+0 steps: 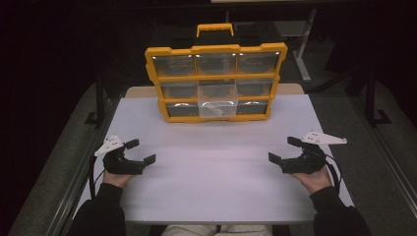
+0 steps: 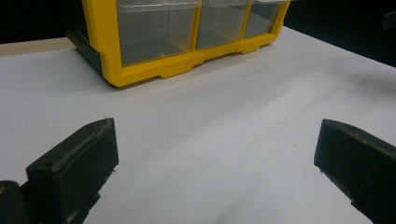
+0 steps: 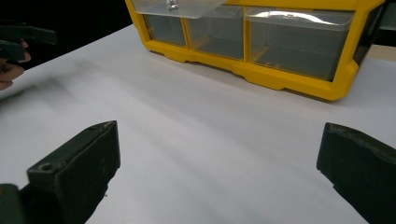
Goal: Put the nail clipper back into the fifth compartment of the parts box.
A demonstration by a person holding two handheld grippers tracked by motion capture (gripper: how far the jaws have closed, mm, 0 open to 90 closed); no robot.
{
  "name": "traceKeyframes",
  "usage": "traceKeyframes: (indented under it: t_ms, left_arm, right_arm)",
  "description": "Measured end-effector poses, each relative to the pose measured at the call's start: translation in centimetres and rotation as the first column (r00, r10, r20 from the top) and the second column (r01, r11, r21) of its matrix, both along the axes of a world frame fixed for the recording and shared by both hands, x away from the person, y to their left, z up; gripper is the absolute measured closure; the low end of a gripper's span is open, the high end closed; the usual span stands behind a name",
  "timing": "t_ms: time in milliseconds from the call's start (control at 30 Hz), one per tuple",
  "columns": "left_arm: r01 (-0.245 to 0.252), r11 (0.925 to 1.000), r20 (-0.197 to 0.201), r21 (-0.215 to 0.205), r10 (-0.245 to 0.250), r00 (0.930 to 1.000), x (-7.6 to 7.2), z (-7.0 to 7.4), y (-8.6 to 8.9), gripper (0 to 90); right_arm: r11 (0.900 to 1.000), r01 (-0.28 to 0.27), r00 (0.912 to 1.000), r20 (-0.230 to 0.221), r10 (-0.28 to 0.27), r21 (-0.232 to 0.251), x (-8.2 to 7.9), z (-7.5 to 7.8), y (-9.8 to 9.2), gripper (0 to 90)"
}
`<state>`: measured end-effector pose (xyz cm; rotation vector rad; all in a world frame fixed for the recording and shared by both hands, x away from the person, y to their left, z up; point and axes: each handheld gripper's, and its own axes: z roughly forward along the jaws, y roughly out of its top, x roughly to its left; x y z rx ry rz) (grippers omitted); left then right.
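A yellow organiser case [image 1: 214, 81] with clear drawers stands upright at the far middle of the white table [image 1: 211, 172]. One clear drawer [image 1: 217, 104] in its middle column is pulled out toward me. The case's bottom row shows in the left gripper view [image 2: 159, 42] and in the right gripper view [image 3: 261, 46], where the pulled-out drawer [image 3: 177, 7] juts at the top. My left gripper [image 1: 140, 151] rests open at the near left, nothing between its jaws. My right gripper [image 1: 283, 149] rests open at the near right, also empty. Both are well short of the case.
A black carry handle framed in yellow [image 1: 215, 30] tops the case. The table's near edge [image 1: 216, 220] lies just ahead of the person's sleeves. Dark floor and a metal frame leg [image 1: 302, 54] surround the table. The other hand's gripper [image 3: 18, 39] shows at the right gripper view's left edge.
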<state>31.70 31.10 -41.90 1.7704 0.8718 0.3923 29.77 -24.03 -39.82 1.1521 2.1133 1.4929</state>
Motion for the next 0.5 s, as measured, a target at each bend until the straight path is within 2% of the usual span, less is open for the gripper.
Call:
traceKeyframes:
  t_ms: [233, 333, 500]
  left_arm:
    - [0.0, 1.0, 0.002, -0.001, 0.0, 1.0, 0.0, 0.0, 0.0, 0.0]
    - [0.004, 1.0, 0.0, 0.002, -0.004, 1.0, 0.0, 0.0, -0.1, 0.0]
    - [0.009, 0.9999, -0.001, 0.01, -0.009, 1.0, 0.0, -0.1, -0.2, 0.0]
  right_arm:
    - [1.0, 0.029, 0.9996, 0.003, -0.029, -0.008, -1.1, -1.3, -0.7, 0.0]
    - [0.999, 0.042, 0.9991, -0.008, -0.042, 0.013, -1.6, -1.9, -1.2, 0.0]
    - [0.999, 0.049, 0.9987, -0.016, -0.049, 0.013, -1.9, -2.3, -1.4, 0.0]
